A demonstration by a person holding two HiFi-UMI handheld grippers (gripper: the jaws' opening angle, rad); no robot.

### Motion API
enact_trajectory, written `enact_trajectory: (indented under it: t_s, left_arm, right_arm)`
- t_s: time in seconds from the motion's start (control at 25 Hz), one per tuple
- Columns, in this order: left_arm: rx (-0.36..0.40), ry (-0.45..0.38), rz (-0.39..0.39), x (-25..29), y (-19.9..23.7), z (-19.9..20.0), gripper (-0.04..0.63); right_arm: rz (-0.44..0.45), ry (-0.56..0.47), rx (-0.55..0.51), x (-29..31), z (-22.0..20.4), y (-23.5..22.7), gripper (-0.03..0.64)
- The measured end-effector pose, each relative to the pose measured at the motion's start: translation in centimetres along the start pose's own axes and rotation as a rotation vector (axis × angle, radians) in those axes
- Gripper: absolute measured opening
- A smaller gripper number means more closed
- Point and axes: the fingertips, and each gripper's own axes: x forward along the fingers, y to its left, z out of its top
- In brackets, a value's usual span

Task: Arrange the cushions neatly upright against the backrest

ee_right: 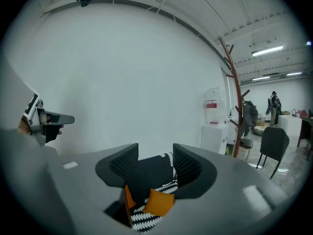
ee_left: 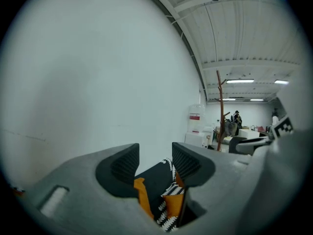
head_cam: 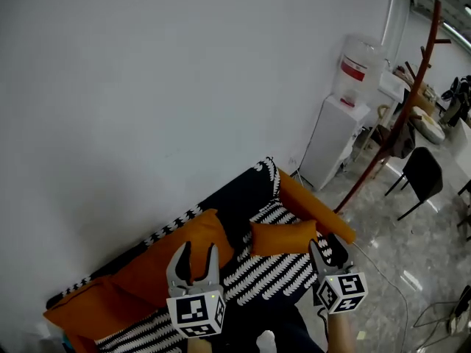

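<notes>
Small orange cushion (head_cam: 283, 237), centre frame, looks soft and light; best pinched at a corner. Left gripper (head_cam: 199, 250) and right gripper (head_cam: 326, 247) both open, empty.

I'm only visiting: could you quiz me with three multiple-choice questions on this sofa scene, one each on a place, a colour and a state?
1. Where does the water dispenser stand? A against the wall past the sofa's right end; B on the sofa; C at the sofa's left end.
2. What colour is the small cushion? A green; B orange; C white.
3. How are the left hand-held gripper's jaws? A shut on a cushion; B shut, empty; C open, empty.
Key: 1 A, it stands by the white wall; 2 B, plainly orange; 3 C, pads apart, nothing between.
</notes>
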Motion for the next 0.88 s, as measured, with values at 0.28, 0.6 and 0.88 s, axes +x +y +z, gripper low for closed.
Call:
enact_trajectory:
  t_s: [0.28,0.6,0.88]
  left_arm:
    - [0.023,0.057,-0.046,4.8,-4.9,-1.8,0.218]
    - [0.029,0.143,-0.021,12.4,-8.8,-5.2,0.218]
    - [0.031,0.286,0.001,17.7,-11.0,-11.1,0.218]
  right_arm:
    - [-0.055,0.043,0.036,0.8,-2.4,-6.8,0.225]
    - [-0.012,0.105,0.045,7.2,-4.4,-13.9,0.238]
    - [0.061,0.222,0.041,12.4,-9.0,-18.4,0.249]
